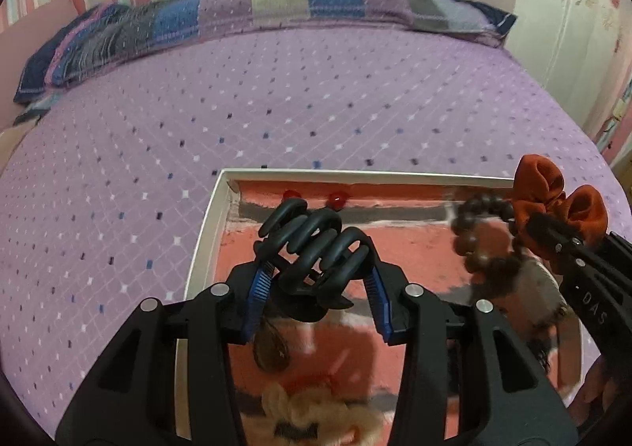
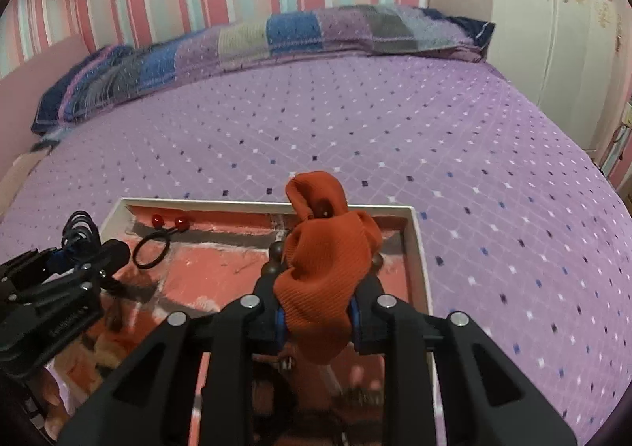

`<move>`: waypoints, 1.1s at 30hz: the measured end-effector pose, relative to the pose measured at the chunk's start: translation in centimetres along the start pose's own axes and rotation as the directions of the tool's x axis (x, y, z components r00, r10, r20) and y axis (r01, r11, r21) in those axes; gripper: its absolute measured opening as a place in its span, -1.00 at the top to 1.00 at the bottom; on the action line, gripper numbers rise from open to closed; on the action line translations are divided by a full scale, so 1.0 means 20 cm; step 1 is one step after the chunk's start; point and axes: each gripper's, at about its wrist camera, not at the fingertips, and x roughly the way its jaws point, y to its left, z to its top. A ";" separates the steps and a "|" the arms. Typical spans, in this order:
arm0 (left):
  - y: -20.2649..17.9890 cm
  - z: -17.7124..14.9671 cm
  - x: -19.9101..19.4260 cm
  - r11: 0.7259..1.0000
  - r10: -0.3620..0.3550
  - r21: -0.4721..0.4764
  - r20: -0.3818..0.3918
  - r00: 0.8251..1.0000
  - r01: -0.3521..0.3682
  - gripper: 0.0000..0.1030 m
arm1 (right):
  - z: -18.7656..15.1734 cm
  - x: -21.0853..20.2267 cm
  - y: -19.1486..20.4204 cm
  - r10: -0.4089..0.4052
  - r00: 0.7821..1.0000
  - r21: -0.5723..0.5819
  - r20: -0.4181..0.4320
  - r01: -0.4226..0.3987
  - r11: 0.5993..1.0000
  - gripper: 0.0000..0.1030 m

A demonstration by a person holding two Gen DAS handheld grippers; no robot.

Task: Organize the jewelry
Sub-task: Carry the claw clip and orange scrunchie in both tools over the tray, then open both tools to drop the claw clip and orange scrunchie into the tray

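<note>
Jewelry lay half sorted: a black claw clip (image 1: 312, 248) sat clamped in the left gripper (image 1: 316, 284) fingers above the tray (image 1: 205, 232), and the right gripper (image 2: 316, 315) fingers pinched an orange bow (image 2: 328, 280). Both seemed mid-placement; next each likely needed a free spot. A bead bracelet (image 1: 474, 244), hair tie (image 2: 152, 248) and cream scrunchie (image 1: 316, 418) crowded the tray on the bed (image 1: 355, 98).

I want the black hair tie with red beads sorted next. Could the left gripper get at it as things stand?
Probably not yet: the left gripper is shut on the black claw clip. The hair tie lies uncovered in the tray just ahead, so the path looks free once the clip is released.
</note>
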 end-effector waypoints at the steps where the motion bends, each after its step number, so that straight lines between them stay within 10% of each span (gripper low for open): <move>1: 0.01 0.00 0.03 1.000 -0.011 -0.008 -0.016 1.000 0.011 0.17 | 0.01 0.03 0.02 -0.020 1.000 -0.019 -0.004 0.020 1.000 0.54; 14: 0.01 -0.01 0.14 1.000 0.008 0.017 -0.072 0.997 -0.006 0.16 | -0.01 0.22 -0.01 -0.020 0.993 0.013 -0.118 0.022 1.000 0.22; 21: 0.01 -0.05 0.10 0.999 0.037 0.042 -0.056 0.998 -0.035 -0.18 | -0.02 0.18 -0.03 0.006 0.993 0.027 -0.114 -0.003 1.000 -0.08; 33: 0.13 -0.17 -0.39 0.999 0.030 0.039 0.077 0.997 -0.033 -0.56 | -0.08 -0.18 -0.09 0.005 1.000 0.022 -0.006 -0.005 1.000 -0.37</move>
